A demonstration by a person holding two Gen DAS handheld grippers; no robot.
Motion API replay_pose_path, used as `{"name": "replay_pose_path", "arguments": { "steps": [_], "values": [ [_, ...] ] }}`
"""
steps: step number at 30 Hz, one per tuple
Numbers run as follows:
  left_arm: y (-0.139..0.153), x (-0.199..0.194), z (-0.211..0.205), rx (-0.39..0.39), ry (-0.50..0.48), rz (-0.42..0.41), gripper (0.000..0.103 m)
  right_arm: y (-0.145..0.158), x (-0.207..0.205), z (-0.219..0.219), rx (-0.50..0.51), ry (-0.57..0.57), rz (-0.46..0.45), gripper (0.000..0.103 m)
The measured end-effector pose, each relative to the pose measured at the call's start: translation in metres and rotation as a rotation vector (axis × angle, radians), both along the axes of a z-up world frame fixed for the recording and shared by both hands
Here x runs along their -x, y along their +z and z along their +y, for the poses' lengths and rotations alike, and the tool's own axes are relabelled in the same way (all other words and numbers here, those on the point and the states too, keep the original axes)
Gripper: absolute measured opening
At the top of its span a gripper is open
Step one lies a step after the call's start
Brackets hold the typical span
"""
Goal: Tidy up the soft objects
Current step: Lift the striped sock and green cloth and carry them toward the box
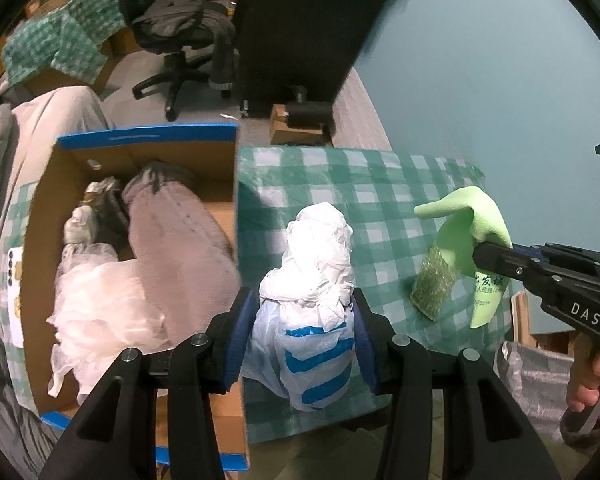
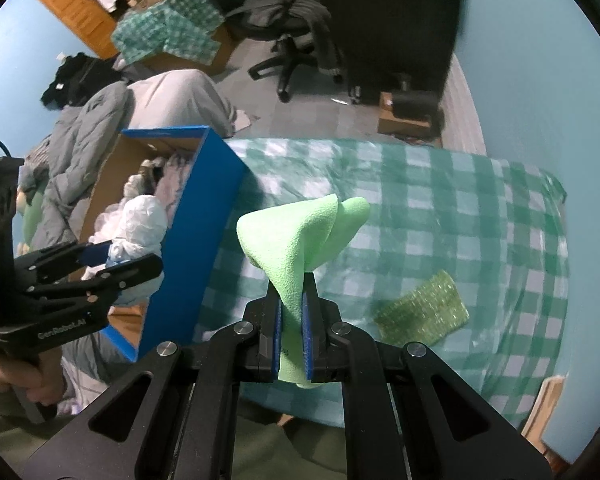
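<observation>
Left gripper [image 1: 302, 320]: I have it clenched on a crumpled white plastic bag [image 1: 312, 280] with blue stripes, held above the table edge.

Right gripper [image 2: 291, 316]: pinched tight on a light green cloth [image 2: 296, 240], lifted clear of the checked tablecloth [image 2: 460, 200].

Green scrub pad [image 2: 420, 310]: lying on the tablecloth at 3 o'clock from the right gripper.

Cardboard box [image 1: 140, 152]: at 9 o'clock, already holding soft items.

Step, as I judge it: carrying both pieces; next calls for swinging over the box and releasing.

Writing: "DAS" and "GenRobot.AI" on the gripper bodies; the cloth's print is unreadable.
</observation>
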State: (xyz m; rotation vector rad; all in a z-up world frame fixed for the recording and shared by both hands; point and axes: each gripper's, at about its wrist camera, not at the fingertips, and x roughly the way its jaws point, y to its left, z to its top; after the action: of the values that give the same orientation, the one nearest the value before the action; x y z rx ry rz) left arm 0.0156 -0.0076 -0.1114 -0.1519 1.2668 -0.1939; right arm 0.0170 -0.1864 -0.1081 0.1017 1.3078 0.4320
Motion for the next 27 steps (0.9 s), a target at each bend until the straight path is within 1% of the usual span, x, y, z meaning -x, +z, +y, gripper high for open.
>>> {"name": "replay_pose_path", "arguments": {
  "steps": [7,14,27],
  "values": [
    [0.014,0.0,0.027,0.002,0.082,-0.028,0.047,0.007,-0.01,0.027,-0.014,0.075,-0.014,0.007],
    [0.021,0.0,0.055,-0.008,0.155,-0.049,0.047,0.012,-0.021,0.058,-0.029,0.15,-0.033,0.008],
    [0.023,-0.006,0.098,-0.04,0.229,-0.064,0.047,0.016,-0.041,0.117,-0.048,0.273,-0.052,0.008]
  ]
}}
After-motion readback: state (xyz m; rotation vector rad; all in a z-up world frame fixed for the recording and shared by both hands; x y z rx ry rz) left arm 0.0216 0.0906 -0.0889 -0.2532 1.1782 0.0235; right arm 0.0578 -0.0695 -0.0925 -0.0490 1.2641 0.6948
